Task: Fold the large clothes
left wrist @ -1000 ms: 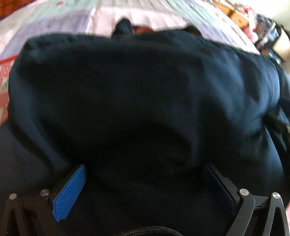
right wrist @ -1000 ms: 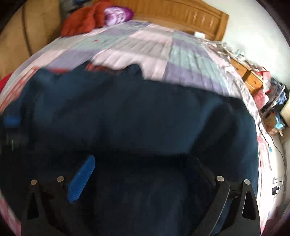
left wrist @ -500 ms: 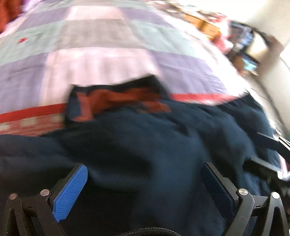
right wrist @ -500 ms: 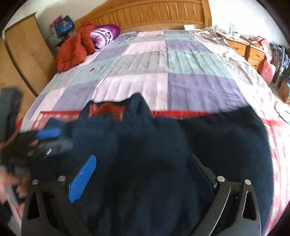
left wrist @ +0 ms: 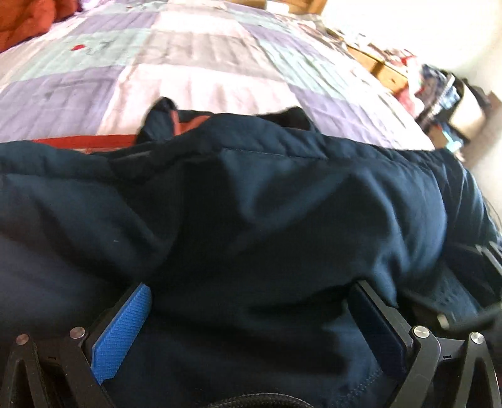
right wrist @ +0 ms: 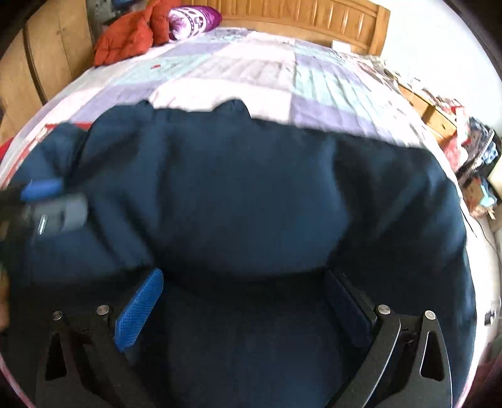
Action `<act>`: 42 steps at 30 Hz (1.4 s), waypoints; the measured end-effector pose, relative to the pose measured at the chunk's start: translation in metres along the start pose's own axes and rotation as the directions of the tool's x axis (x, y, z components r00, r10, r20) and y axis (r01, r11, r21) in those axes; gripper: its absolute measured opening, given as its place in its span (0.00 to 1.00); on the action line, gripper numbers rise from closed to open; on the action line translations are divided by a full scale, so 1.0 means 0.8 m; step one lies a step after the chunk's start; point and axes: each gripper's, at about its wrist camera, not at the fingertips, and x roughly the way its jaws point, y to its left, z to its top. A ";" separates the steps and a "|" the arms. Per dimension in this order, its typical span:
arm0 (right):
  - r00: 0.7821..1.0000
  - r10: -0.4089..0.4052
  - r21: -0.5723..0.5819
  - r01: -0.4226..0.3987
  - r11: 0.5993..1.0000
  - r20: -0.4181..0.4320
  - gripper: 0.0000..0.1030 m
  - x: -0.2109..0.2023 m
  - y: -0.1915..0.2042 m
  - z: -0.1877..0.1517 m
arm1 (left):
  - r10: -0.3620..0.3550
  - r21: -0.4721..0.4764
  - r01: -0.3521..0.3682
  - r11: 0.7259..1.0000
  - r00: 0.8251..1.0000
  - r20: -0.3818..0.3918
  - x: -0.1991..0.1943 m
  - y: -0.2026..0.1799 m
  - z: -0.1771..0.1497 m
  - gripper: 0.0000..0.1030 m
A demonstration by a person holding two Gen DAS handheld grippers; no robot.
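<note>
Patchwork quilt [right wrist: 266, 72] on bed, wooden headboard [right wrist: 298, 18]; navy garment [right wrist: 251, 194] spread; both tongs apart.

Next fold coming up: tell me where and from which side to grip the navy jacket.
Grip the navy jacket at its near hem, coming in low from the foot of the bed. That edge bunches between each open tool, while the collar lies far away, flat on the quilt.

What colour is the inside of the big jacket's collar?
Rusty orange-red, peeking out of the dark navy jacket at its collar; the left wrist view shows it best.
</note>
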 end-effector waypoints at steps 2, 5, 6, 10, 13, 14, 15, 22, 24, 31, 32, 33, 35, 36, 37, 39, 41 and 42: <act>1.000 0.000 -0.020 0.000 1.000 -0.002 1.00 0.015 0.005 0.022 | 0.026 -0.012 -0.026 1.000 0.999 0.023 0.000 0.007 -0.002 1.00; 1.000 0.005 -0.019 -0.005 1.000 -0.010 1.00 0.034 0.005 0.043 | 0.055 0.001 -0.055 0.998 0.998 0.027 0.008 0.008 -0.016 1.00; 1.000 0.004 -0.019 -0.005 1.000 -0.009 1.00 0.037 0.005 0.047 | 0.065 0.010 -0.065 0.998 0.997 0.032 0.007 0.004 -0.019 1.00; 1.000 0.004 -0.025 -0.004 1.000 -0.012 1.00 0.054 0.008 0.064 | 0.085 -0.009 -0.085 0.996 0.996 0.033 0.004 0.004 -0.019 1.00; 1.000 0.014 -0.029 -0.015 0.999 -0.009 1.00 0.060 0.009 0.079 | 0.080 -0.031 -0.079 0.996 0.996 0.048 -0.010 0.003 -0.028 1.00; 1.000 0.017 -0.035 -0.018 0.999 -0.004 1.00 0.059 0.009 0.082 | 0.081 -0.028 -0.080 0.996 0.995 0.056 -0.013 0.002 -0.032 1.00; 1.000 0.021 -0.044 -0.021 0.999 0.008 1.00 0.058 0.010 0.088 | 0.087 -0.019 -0.086 0.996 0.994 0.067 -0.017 0.000 -0.041 1.00; 0.990 0.083 -0.075 -0.092 0.993 -0.115 1.00 0.101 0.036 0.120 | 0.129 -0.003 -0.130 0.992 0.983 0.131 -0.037 -0.007 -0.095 1.00; 0.988 0.112 -0.049 -0.118 0.992 -0.108 1.00 0.102 0.034 0.112 | 0.134 -0.006 -0.135 0.991 0.980 0.147 -0.042 -0.009 -0.110 1.00; 0.989 0.122 -0.125 -0.132 0.983 -0.086 1.00 0.103 0.059 0.111 | 0.164 -0.037 -0.161 0.986 0.982 0.096 -0.051 -0.014 -0.092 0.99; 0.990 0.124 -0.114 -0.131 0.985 -0.063 1.00 0.092 0.056 0.109 | 0.156 -0.040 -0.153 0.987 0.983 0.095 -0.052 -0.013 -0.080 0.99; 0.990 0.133 -0.092 -0.136 0.986 -0.036 1.00 0.077 0.050 0.105 | 0.148 -0.037 -0.145 0.989 0.984 0.096 -0.053 -0.014 -0.073 0.99; 0.986 0.162 -0.054 -0.159 0.986 0.050 1.00 0.036 0.038 0.090 | 0.128 -0.034 -0.125 0.992 0.987 0.100 -0.052 -0.015 -0.053 0.99; 0.980 0.177 -0.056 -0.173 0.983 0.091 1.00 0.010 0.035 0.076 | 0.117 -0.034 -0.114 0.993 0.988 0.105 -0.051 -0.017 -0.049 0.99; 0.976 0.184 -0.076 -0.176 0.981 0.113 1.00 -0.009 0.037 0.062 | 0.105 -0.027 -0.103 0.994 0.989 0.108 -0.046 -0.019 -0.042 1.00; 0.982 0.132 -0.138 -0.113 0.984 0.132 0.99 -0.030 0.042 0.037 | 0.140 0.018 -0.142 0.990 0.986 0.092 -0.024 -0.025 -0.027 1.00; 0.997 -0.004 -0.177 0.019 0.984 0.083 0.98 -0.015 0.027 0.022 | 0.200 0.046 -0.202 0.978 0.979 0.030 0.012 -0.015 -0.013 1.00; 0.999 -0.003 -0.145 0.009 0.989 0.044 0.98 -0.005 0.003 0.015 | 0.194 0.019 -0.194 0.981 0.981 0.005 0.026 0.000 -0.004 1.00</act>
